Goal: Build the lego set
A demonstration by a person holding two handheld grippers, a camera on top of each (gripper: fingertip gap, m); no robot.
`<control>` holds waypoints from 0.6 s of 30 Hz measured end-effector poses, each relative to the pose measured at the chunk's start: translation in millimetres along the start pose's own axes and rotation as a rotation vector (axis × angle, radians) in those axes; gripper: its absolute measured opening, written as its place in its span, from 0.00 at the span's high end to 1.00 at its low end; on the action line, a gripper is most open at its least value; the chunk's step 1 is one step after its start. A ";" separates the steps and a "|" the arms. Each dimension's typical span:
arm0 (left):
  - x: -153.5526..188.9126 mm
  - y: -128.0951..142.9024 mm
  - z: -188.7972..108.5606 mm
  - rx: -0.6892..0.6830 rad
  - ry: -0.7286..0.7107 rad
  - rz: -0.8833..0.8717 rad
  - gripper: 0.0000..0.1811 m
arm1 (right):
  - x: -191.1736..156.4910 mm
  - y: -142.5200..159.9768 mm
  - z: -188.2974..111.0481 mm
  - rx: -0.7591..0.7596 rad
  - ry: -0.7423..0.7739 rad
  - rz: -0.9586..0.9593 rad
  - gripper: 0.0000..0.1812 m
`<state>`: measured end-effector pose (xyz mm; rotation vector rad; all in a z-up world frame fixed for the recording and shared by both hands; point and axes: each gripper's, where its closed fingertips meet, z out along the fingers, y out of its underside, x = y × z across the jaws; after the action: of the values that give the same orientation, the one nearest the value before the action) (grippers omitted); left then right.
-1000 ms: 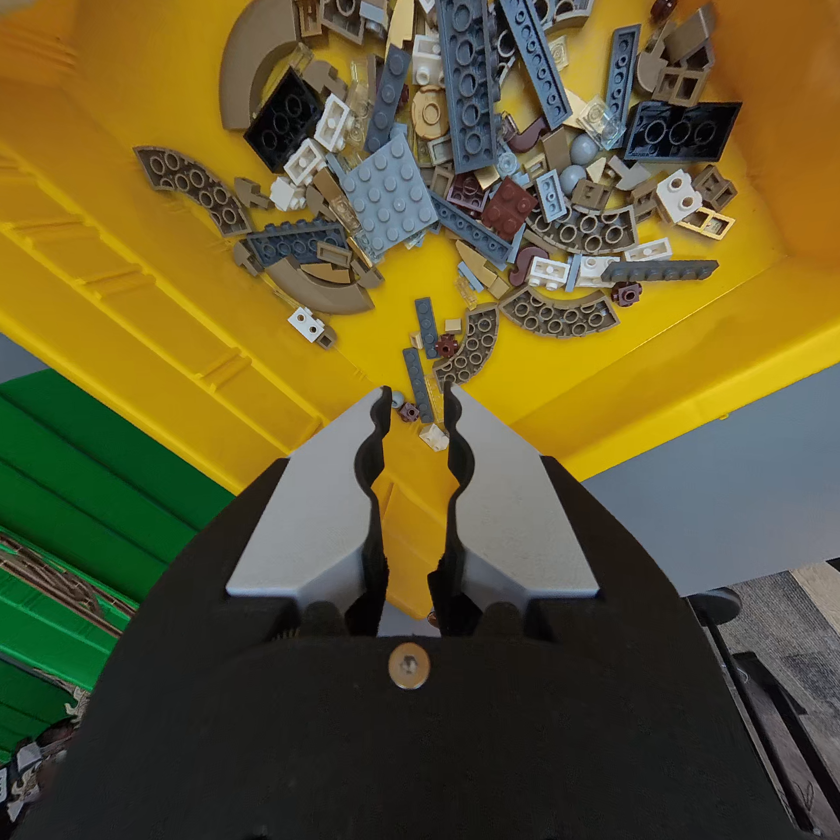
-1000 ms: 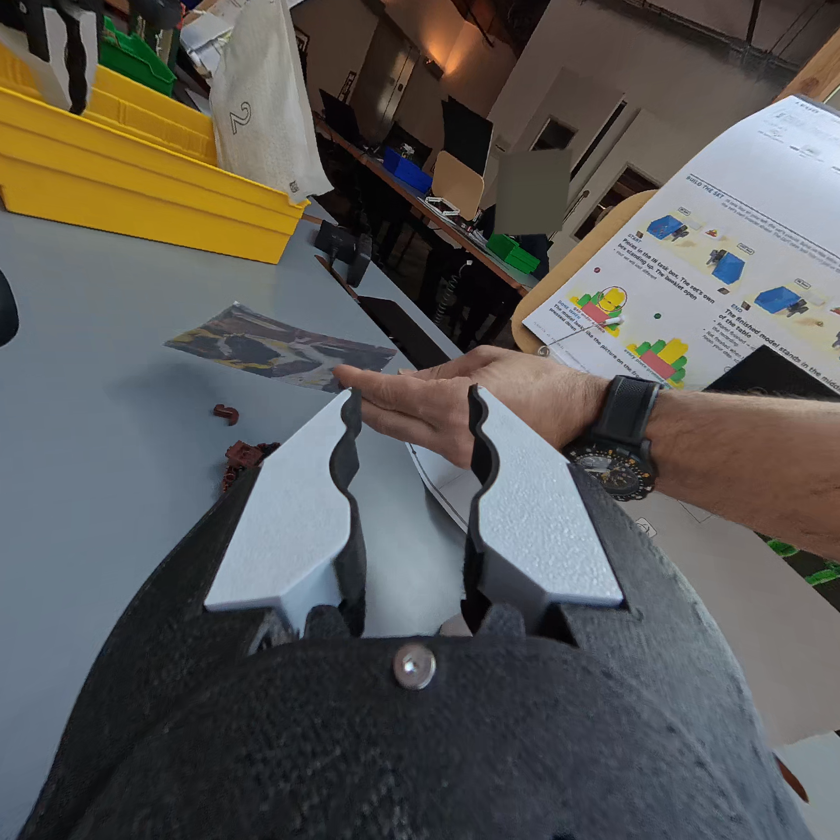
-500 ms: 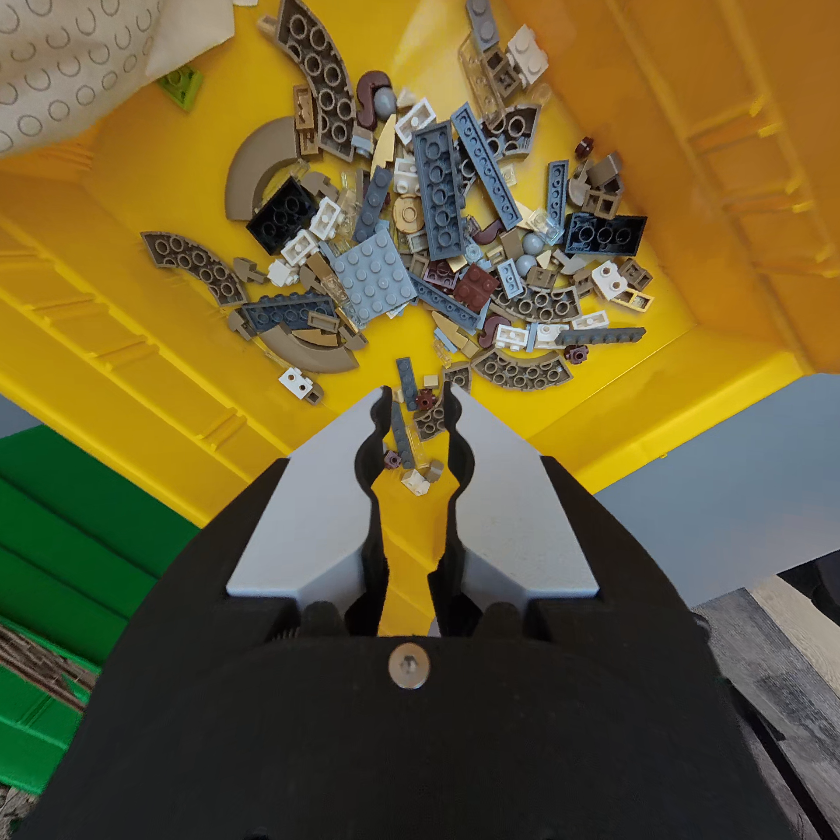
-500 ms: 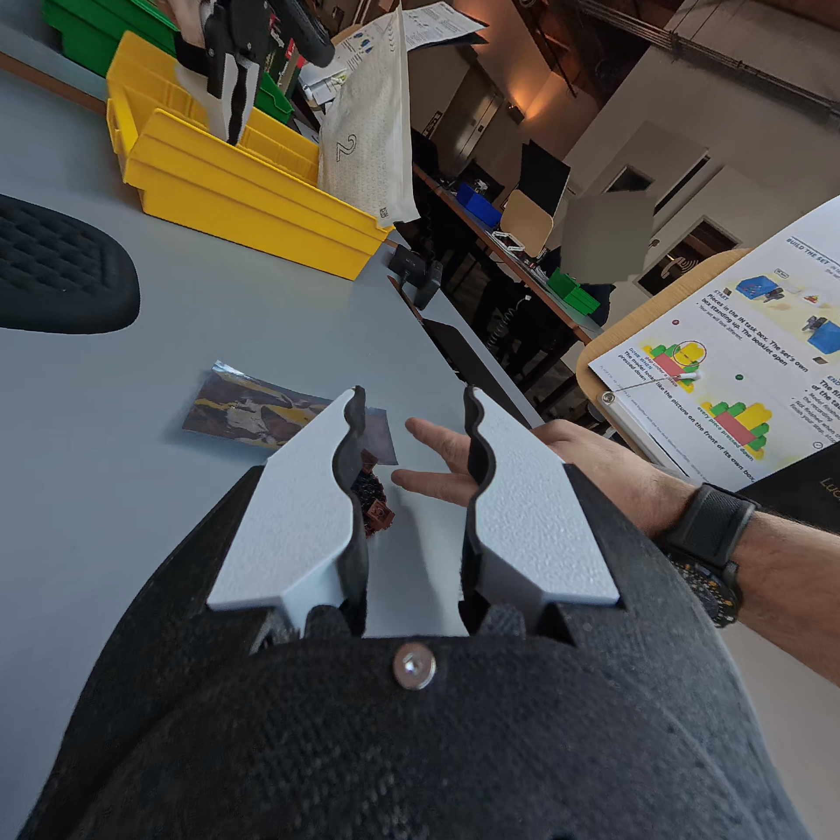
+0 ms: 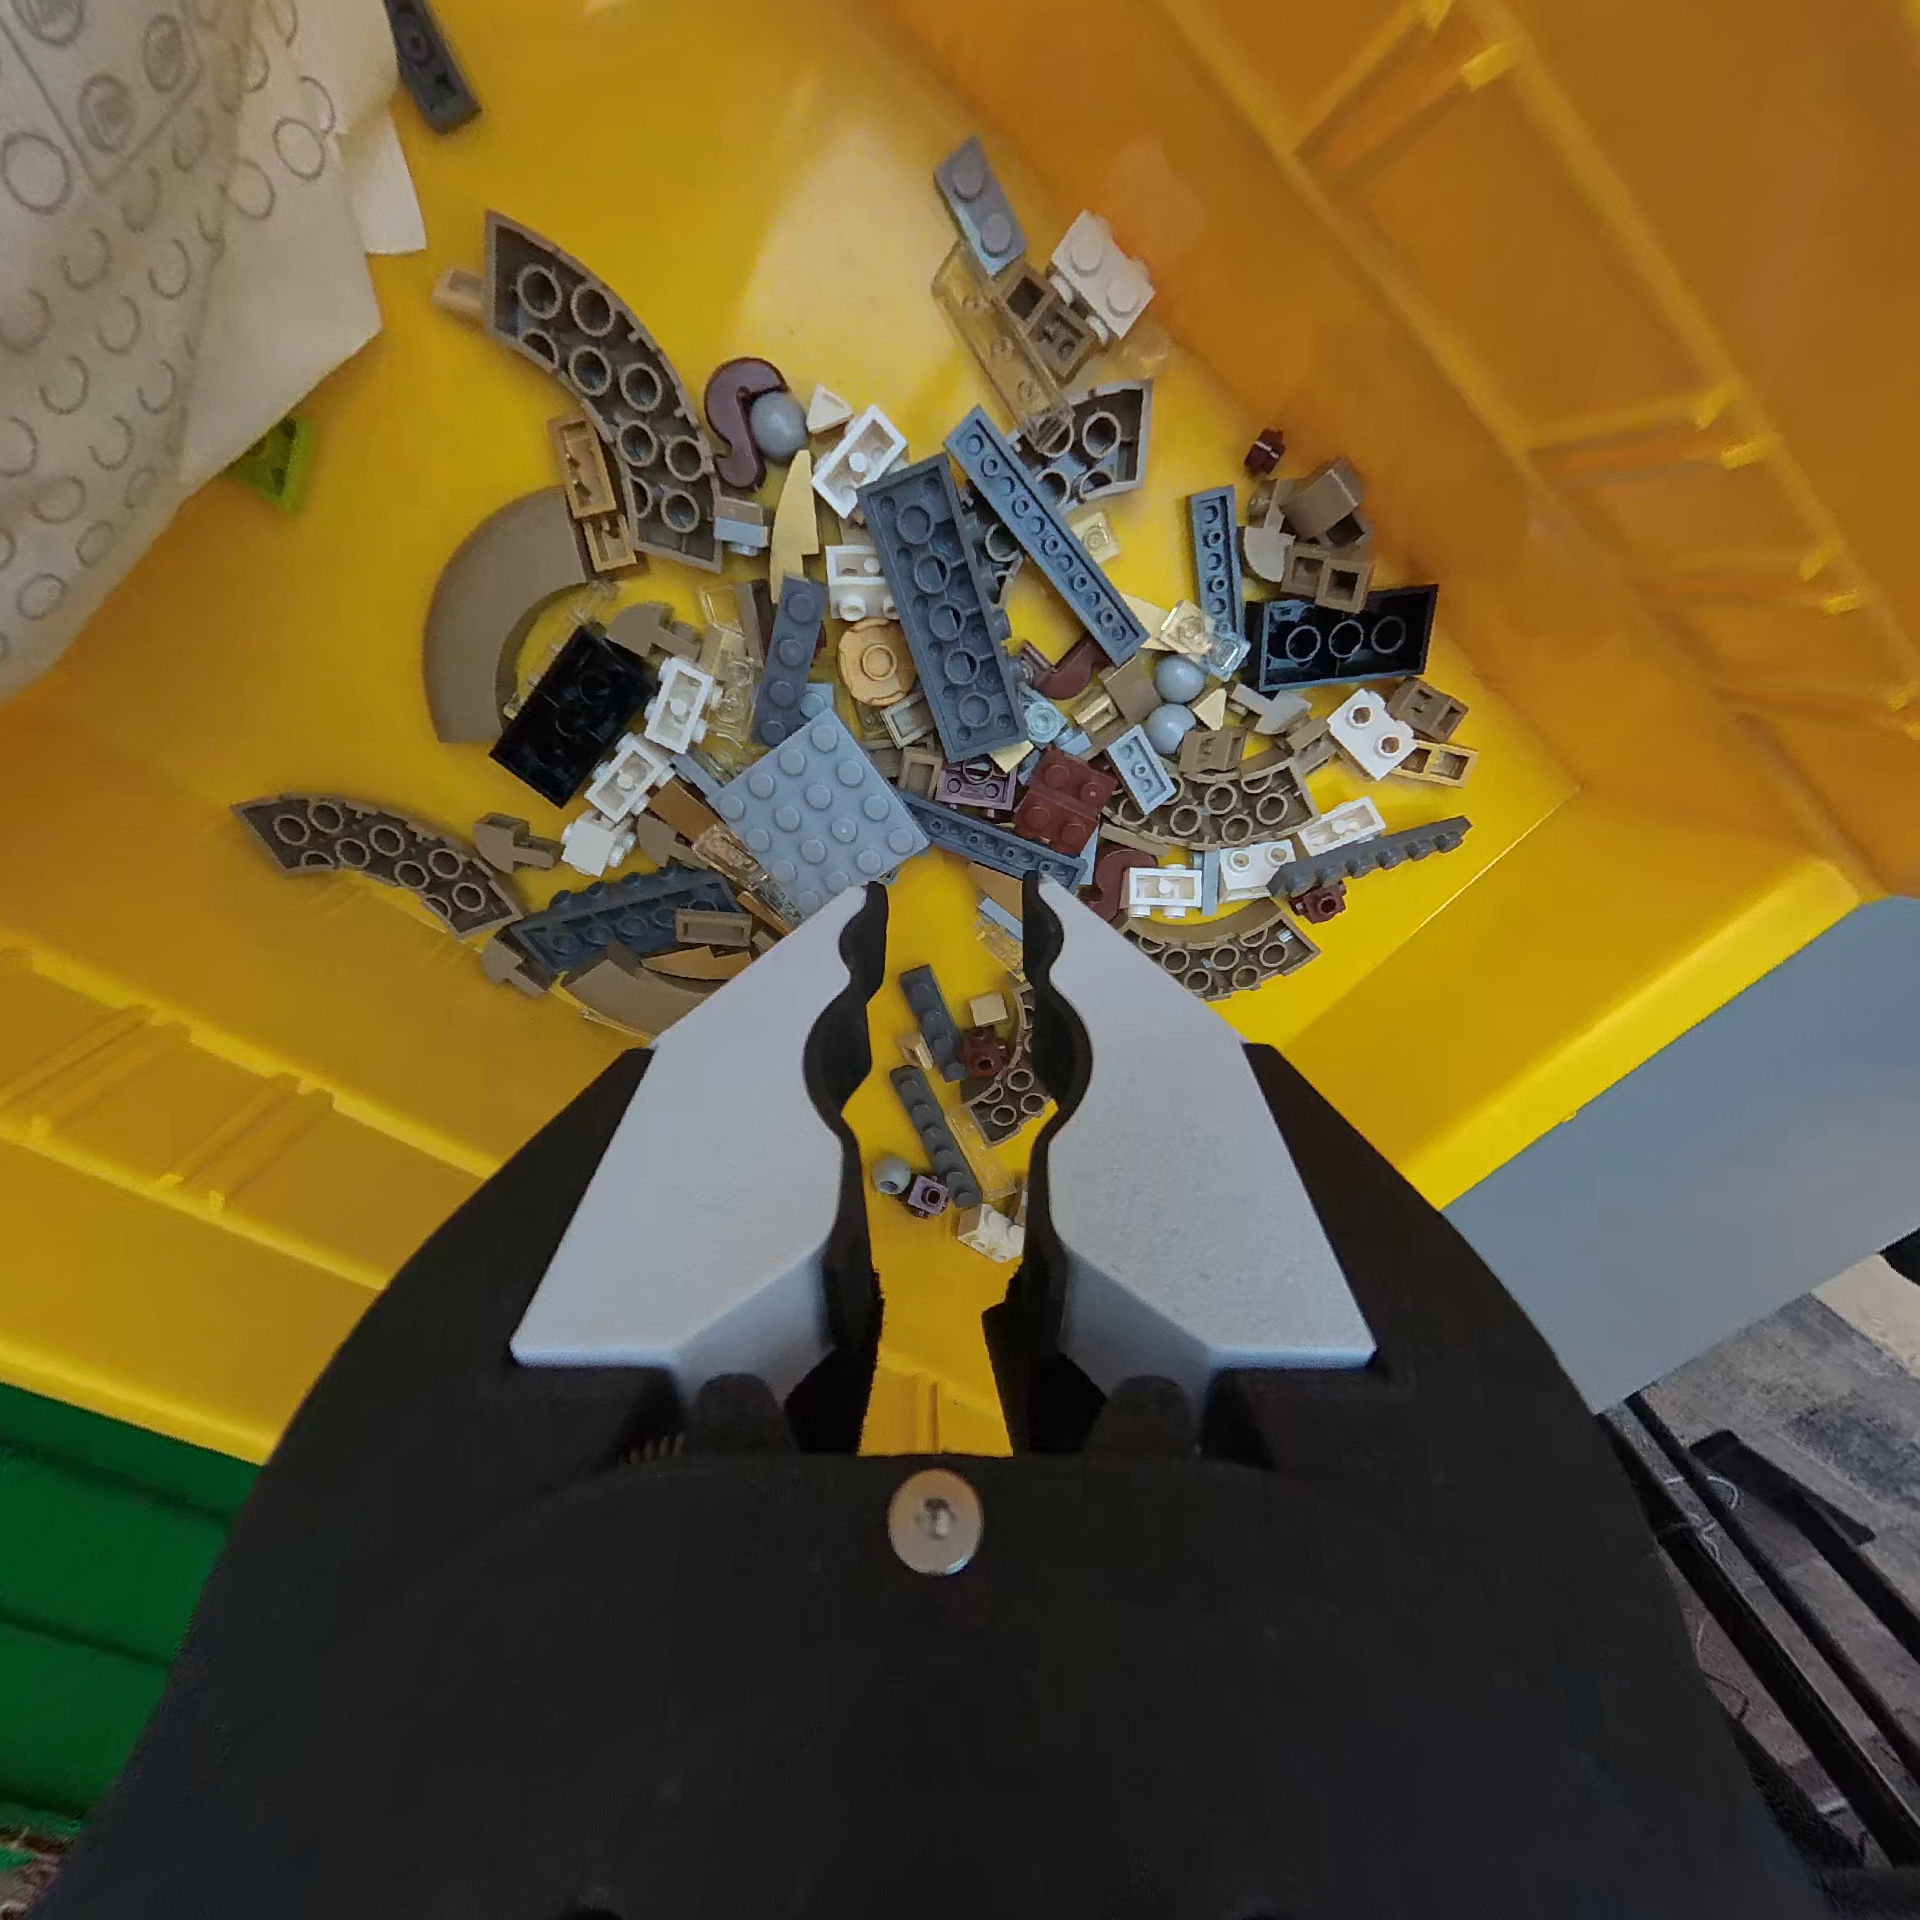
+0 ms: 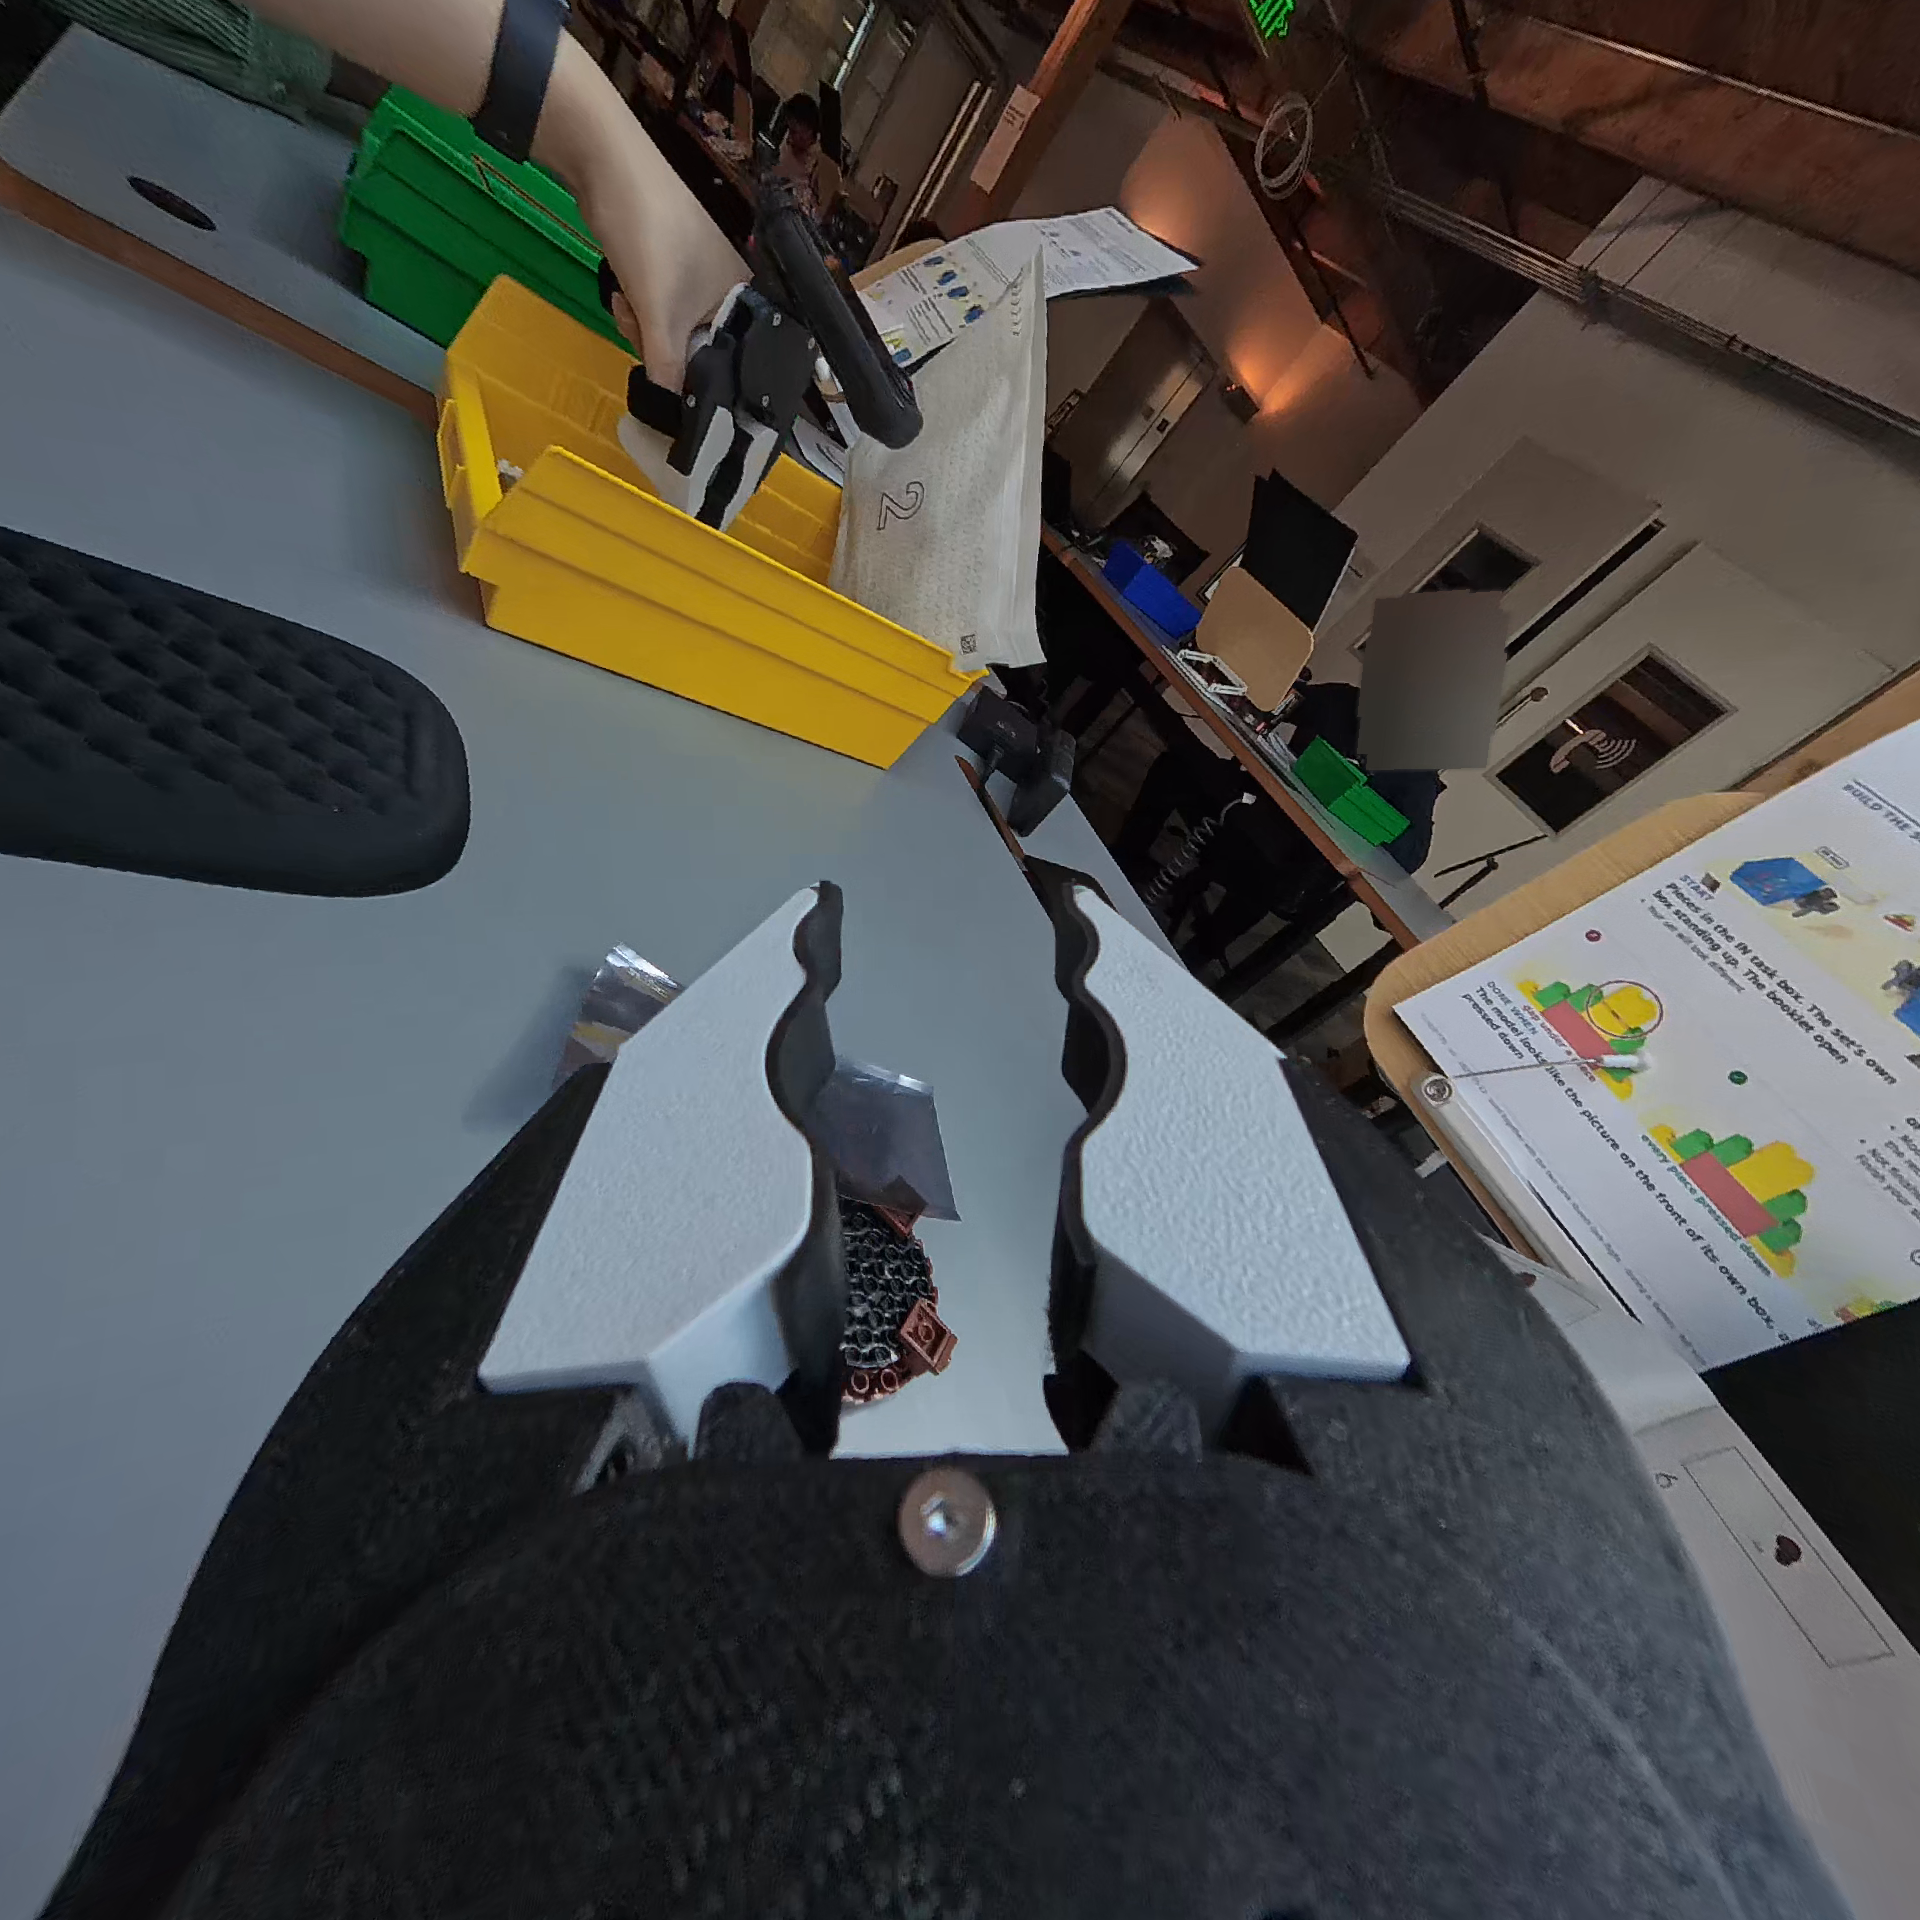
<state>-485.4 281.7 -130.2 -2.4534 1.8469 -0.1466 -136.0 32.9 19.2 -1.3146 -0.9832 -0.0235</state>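
Lego pieces (image 5: 935,665) lying loose in yellow bin (image 5: 312,1039).
Left claw (image 5: 954,914) hovering narrow & empty, right claw (image 6: 940,904) wide; bits looking light, rigid, slippery — pinch by edges.

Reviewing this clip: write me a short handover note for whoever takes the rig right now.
Left gripper: open, empty, above the loose lego pieces in the yellow bin.
Right gripper: open, empty, over the grey table, above a small dark and reddish-brown partial build.
Done: only that small start.
Left: pick a piece from the bin, bring it over, keep building.
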 end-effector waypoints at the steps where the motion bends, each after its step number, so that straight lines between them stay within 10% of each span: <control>1: 2.3 -0.4 0.7 -0.005 0.010 0.014 0.87 | -2.7 -2.4 2.7 0.000 -0.012 -0.001 0.77; 18: 28.3 19.5 16.1 -0.085 0.060 0.271 0.94 | -21.6 -12.0 27.3 -0.040 -0.095 -0.032 0.77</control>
<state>-494.4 249.0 -147.3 -2.2419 2.2315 -0.1299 -171.6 40.4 13.6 -1.3468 -1.0896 -0.0051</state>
